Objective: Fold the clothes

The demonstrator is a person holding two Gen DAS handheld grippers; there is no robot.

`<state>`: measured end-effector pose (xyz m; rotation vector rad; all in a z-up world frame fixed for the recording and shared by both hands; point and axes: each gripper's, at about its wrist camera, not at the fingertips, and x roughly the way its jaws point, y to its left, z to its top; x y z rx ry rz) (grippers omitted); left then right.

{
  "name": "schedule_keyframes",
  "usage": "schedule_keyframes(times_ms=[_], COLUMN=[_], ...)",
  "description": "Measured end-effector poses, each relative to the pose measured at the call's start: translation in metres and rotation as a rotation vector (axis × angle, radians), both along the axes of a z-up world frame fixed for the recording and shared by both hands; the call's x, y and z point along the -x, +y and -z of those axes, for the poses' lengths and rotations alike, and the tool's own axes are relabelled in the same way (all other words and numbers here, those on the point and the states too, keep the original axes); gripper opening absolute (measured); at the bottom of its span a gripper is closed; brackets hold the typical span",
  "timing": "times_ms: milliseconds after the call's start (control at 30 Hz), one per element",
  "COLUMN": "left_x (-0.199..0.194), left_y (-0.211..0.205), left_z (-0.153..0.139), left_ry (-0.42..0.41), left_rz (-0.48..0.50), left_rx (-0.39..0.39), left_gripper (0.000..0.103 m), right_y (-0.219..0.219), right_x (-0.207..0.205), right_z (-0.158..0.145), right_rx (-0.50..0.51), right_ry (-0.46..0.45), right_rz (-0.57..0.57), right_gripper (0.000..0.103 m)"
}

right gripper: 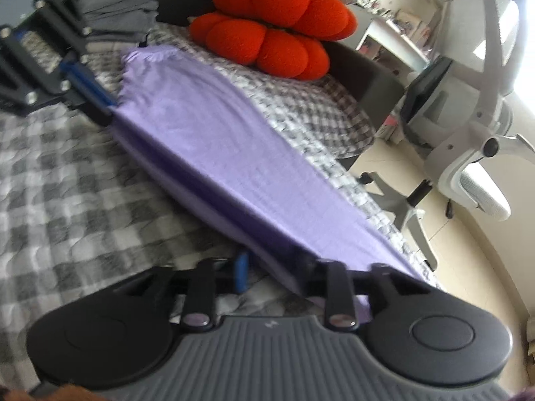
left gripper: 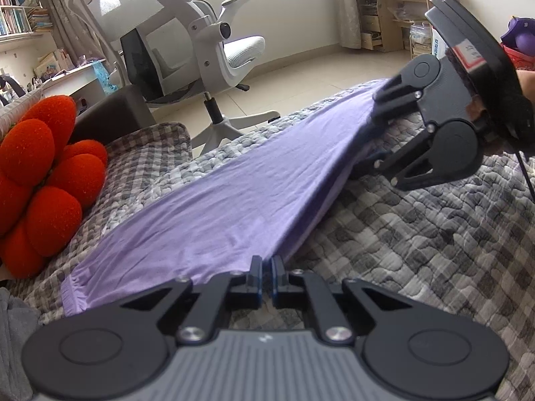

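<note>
A lilac garment (left gripper: 214, 214) is being held stretched over a grey checked quilt (left gripper: 418, 234), pinched at one end by the closed left gripper (left gripper: 267, 272). The right gripper (right gripper: 271, 267) is being held with jaws parted around the other end. A red cushion (left gripper: 43, 173) and a white office chair (left gripper: 187, 43) are seen beyond.

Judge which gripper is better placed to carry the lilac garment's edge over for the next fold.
Left. The left gripper is shut on the lilac garment at its raised edge, while the right gripper stands open around the other end without pinching it.
</note>
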<state>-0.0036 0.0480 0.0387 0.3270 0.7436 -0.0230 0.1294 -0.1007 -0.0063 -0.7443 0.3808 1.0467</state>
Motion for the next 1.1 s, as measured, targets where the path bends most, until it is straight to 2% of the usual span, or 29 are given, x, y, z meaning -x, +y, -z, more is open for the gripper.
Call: schedule_keyframes(times_ms=[67,100,133,167,267,333,533,700,767,833,900,1000,1100], left_x=[0.000,0.000,-0.001,-0.001,0.000,-0.001,-0.001,0.001,0.000,-0.004,-0.007,-0.014,-0.018], left_y=[0.000,0.000,0.000,0.001,0.003,0.004,0.005,0.002,0.001,-0.004,-0.010,-0.016,-0.021], left_z=[-0.001,0.000,0.000,0.000,-0.001,-0.001,0.000,-0.003,-0.004,-0.001,0.003,0.010,0.015], left_ry=[-0.002,-0.003,-0.002,-0.002,-0.006,-0.005,-0.001,-0.012,-0.013,-0.015,-0.019,-0.009,-0.011], left_rz=[-0.001,-0.001,-0.003,-0.005,-0.015,-0.021,-0.027,0.013,0.030,0.037,0.041,0.029,0.029], left_rx=[0.003,0.001,0.000,0.000,0.005,0.004,-0.004,0.030,0.066,0.067,0.051,0.033,0.033], left_gripper=[0.005,0.005,0.005,0.005,0.005,0.001,0.001,0.001,0.002,0.003,0.003,0.010,0.011], right_y=[-0.002,-0.004,-0.007,-0.007,-0.010,-0.014,-0.021,-0.021,-0.022,-0.024,-0.025,-0.025,-0.023], right_x=[-0.006,-0.011,-0.016,-0.016,-0.012,-0.006,0.002,-0.005,-0.006,-0.010,-0.014,-0.020,-0.021], right_z=[0.000,-0.002,-0.004,-0.006,-0.011,-0.015,-0.011,-0.005,-0.006,-0.007,-0.007,-0.006,-0.007], right_rx=[-0.022,-0.030,-0.038,-0.023,0.028,0.046,0.060,0.019,0.016,0.002,-0.013,-0.032,-0.034], right_ry=[0.027,0.069,0.113,0.119,0.111,0.104,0.083,0.069,0.052,0.053,0.067,0.089,0.093], right_rz=[0.010,0.017,0.024,0.025,0.021,0.014,0.016,0.038,0.044,0.052,0.057,0.059,0.058], right_gripper=[0.044,0.043,0.027,0.007,0.001,0.001,0.002,0.018,0.029,0.037,0.038,0.038,0.038])
